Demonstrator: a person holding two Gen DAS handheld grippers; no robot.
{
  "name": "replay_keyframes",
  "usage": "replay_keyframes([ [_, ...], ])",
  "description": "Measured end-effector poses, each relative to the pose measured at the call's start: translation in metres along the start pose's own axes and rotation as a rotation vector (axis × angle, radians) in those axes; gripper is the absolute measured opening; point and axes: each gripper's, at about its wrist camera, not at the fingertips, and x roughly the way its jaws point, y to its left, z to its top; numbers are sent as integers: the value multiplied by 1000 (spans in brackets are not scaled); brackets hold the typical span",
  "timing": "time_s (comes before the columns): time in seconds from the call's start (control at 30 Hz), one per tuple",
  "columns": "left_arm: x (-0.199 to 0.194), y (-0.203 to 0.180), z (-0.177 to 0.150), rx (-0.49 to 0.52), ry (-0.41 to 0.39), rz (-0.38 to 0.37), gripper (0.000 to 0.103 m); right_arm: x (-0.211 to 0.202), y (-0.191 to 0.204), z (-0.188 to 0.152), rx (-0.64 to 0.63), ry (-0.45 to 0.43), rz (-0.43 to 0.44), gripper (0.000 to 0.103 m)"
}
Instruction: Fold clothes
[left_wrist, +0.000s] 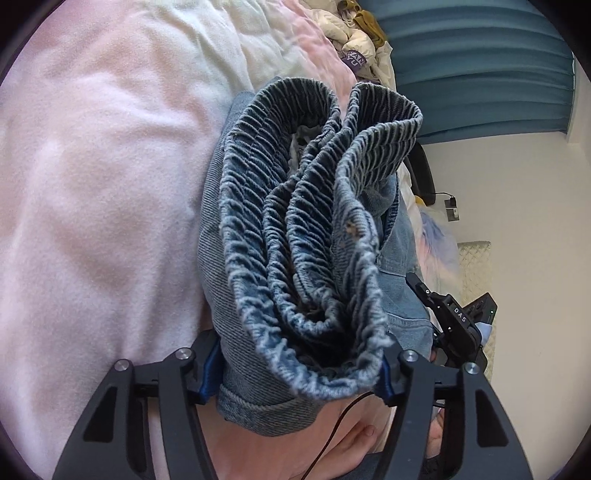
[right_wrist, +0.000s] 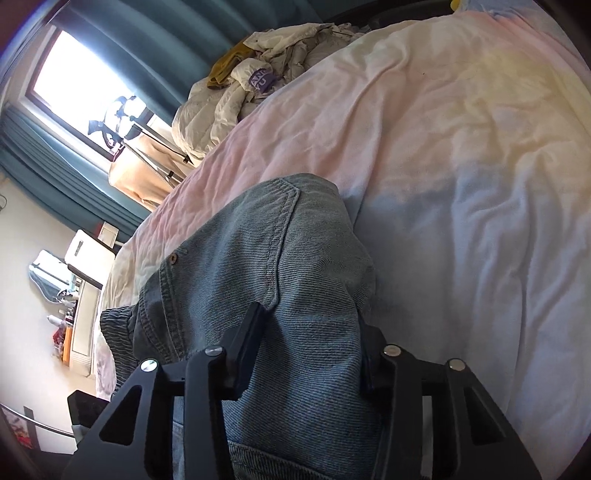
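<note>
A folded bundle of blue denim jeans (left_wrist: 303, 221) lies on the pink and white bed cover (left_wrist: 92, 184), its gathered elastic waistband facing the left wrist camera. My left gripper (left_wrist: 297, 373) is shut on the near end of that bundle, with the blue pads pressed into both sides. In the right wrist view, my right gripper (right_wrist: 310, 343) is shut on a denim fold of the same jeans (right_wrist: 266, 258), near a seam and a rivet. The right gripper's black body (left_wrist: 454, 317) shows beside the bundle's right edge.
A pile of cream and mustard clothes (right_wrist: 258, 74) sits at the far end of the bed cover (right_wrist: 443, 184). Teal curtains (left_wrist: 480, 55) and a bright window (right_wrist: 85, 74) stand behind it. A bare part of a person's hand (left_wrist: 351, 443) shows under the bundle.
</note>
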Motion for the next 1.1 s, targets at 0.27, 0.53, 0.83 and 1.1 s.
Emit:
replay_keyframes([
  [0.27,-13,-13,-8,49,-63,15,46,-31,37,-11,-61,-167,-29,11],
  [0.53,-40,-47,-11,161,-114,45,41,-72,82,-19,-179,-273,-50,8],
  [0.83,-42,-129,-18,290,-123,-33,40,-158,85,-4,-163,-362,-6,7],
  [1.1,-40,-233,-65,447,-86,-133,40,-281,53,10,-70,-470,0,7],
])
